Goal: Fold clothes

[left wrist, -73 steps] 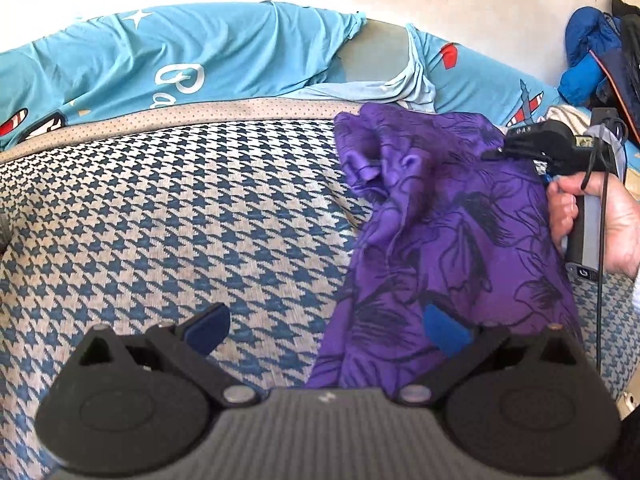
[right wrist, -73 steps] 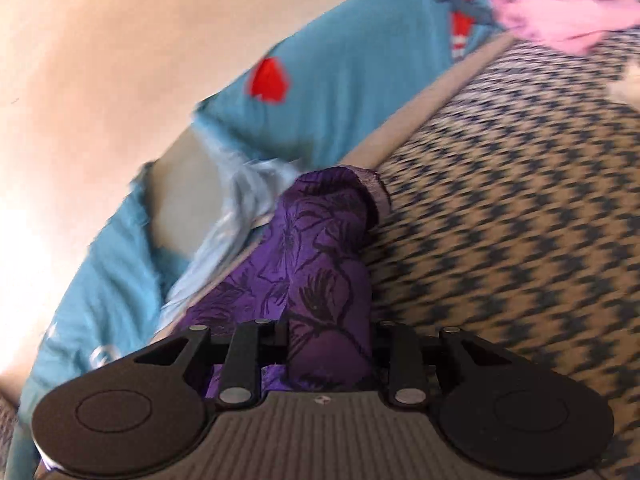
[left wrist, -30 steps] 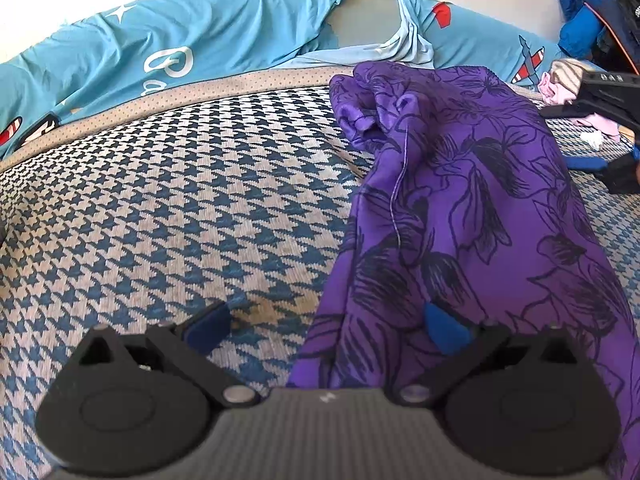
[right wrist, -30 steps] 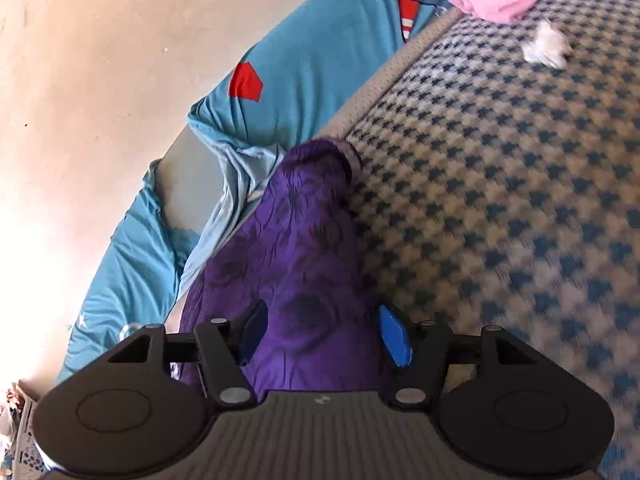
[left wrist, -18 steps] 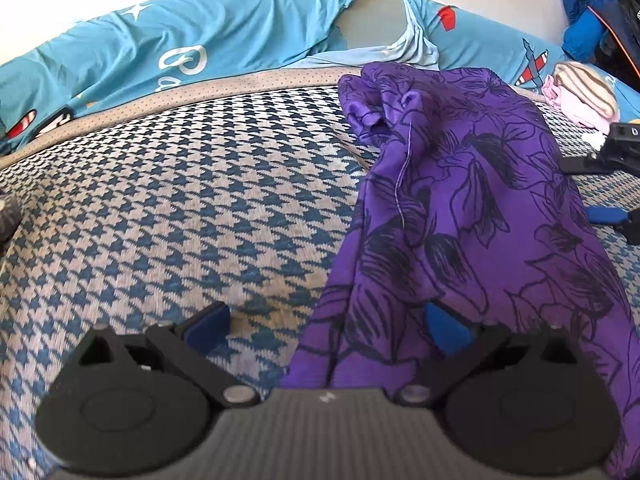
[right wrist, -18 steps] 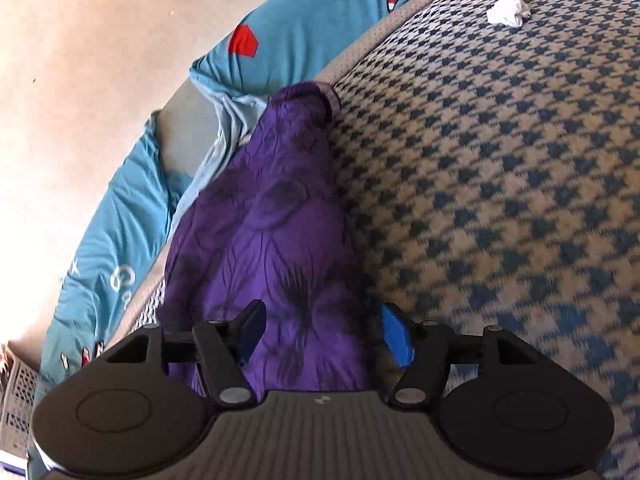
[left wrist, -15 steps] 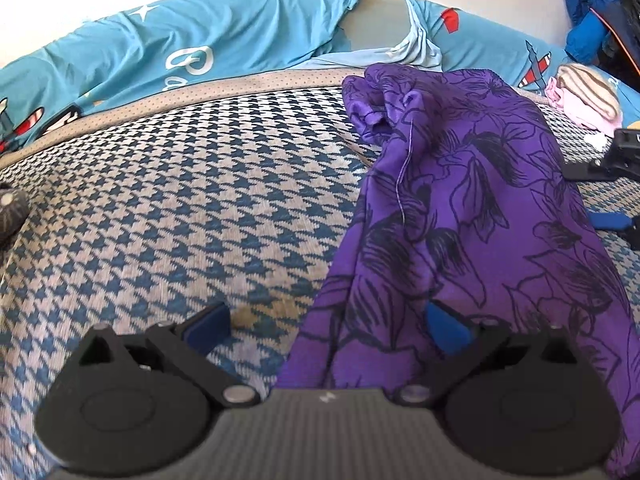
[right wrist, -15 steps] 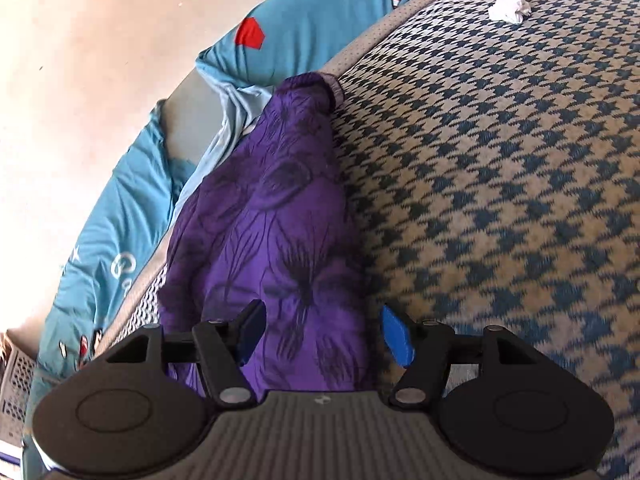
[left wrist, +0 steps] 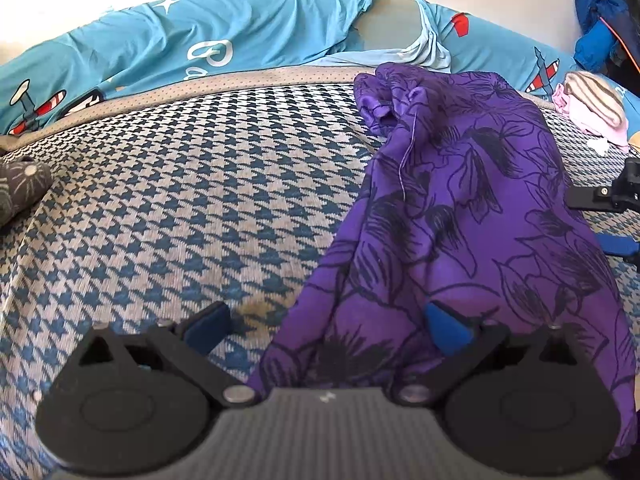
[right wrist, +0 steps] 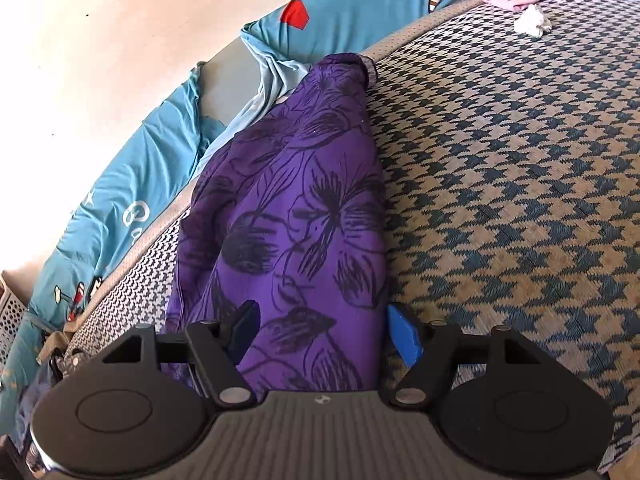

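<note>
A purple garment with black flower outlines lies stretched lengthwise on the houndstooth bed cover. My left gripper is open just above its near left corner; the cloth's edge runs between the blue pads without touching them. At the right edge of the left wrist view, my right gripper's fingers show beside the garment. My right gripper hovers over the garment at its near end. Its jaws are opening; the cloth lies between the pads, which do not press it.
A blue sheet with plane prints bunches along the wall. Folded pink and striped clothes and a white crumpled scrap lie at the far right. A dark patterned item sits at the left edge, a blue jacket at the top right.
My right gripper let go of the bunched garment end, drew back along the cloth and widened its jaws. The left gripper slid a little sideways and stayed open.
</note>
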{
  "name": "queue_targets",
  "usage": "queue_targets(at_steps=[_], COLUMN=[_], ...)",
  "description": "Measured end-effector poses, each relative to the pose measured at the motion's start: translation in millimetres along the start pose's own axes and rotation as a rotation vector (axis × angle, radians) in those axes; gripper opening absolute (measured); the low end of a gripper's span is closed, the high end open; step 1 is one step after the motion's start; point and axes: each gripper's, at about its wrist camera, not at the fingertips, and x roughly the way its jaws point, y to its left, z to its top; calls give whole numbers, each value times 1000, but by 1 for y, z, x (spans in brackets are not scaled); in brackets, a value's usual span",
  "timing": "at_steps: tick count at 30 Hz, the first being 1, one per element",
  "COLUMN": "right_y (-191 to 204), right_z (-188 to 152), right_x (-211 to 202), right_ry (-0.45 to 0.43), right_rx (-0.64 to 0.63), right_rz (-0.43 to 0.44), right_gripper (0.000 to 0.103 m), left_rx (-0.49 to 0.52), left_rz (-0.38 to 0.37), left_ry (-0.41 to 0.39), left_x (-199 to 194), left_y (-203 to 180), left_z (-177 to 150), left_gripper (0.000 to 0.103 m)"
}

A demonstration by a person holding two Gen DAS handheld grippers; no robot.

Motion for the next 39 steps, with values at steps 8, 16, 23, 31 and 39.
queue_targets(at_steps=[8, 16, 23, 31, 39], right_y=[3, 4, 5, 6, 7], right_z=[-9, -19, -34, -56, -80], right_x=[-7, -16, -29, -46, -58], right_ry=[1, 3, 20, 62, 123], right_rx=[-21, -29, -36, -39, -23], right_rz=[-7, -7, 7, 31, 60], right_gripper=[69, 69, 69, 69, 69], left_rx=[-7, -16, -18, -23, -35], left_rz=[3, 5, 6, 9, -1], left_ry=[4, 10, 15, 23, 37], left_x=[-9, -19, -26, -32, -39], left_y=[0, 0, -1, -1, 1], left_z=[-7, -14, -18, -22, -24], left_gripper=[103, 103, 103, 103, 103])
